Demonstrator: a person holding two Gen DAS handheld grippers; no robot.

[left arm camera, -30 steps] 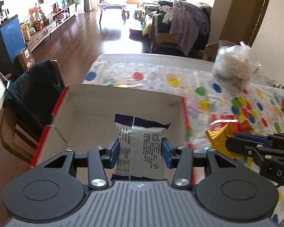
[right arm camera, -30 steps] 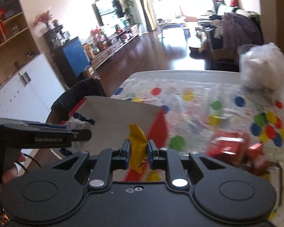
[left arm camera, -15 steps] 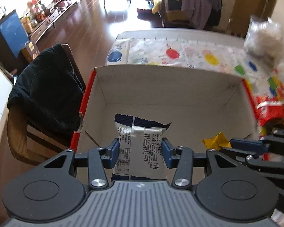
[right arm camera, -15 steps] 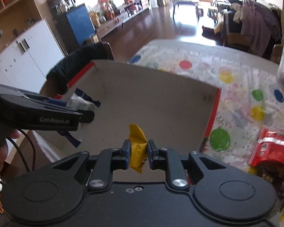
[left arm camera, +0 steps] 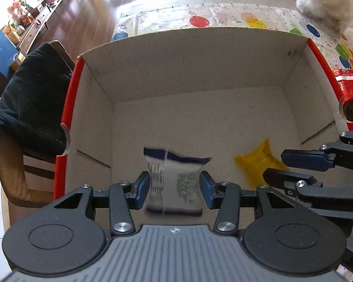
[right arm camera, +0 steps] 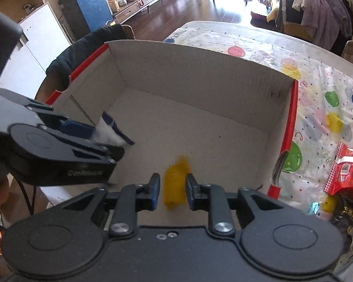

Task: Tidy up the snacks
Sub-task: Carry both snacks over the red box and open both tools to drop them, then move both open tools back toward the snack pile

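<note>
Both grippers are down inside the box, which sits on the spotted tablecloth. Left gripper clamps the white-and-blue pack between its blue pads, the pack hanging over the box floor. Right gripper: jaws opening, the yellow pack between the fingers with gaps visible on both sides, blurred, so no grip on it. From the left gripper, the yellow pack is just ahead-right, at the right gripper's tips. Red packs lie outside the box, right of the right gripper.
</note>
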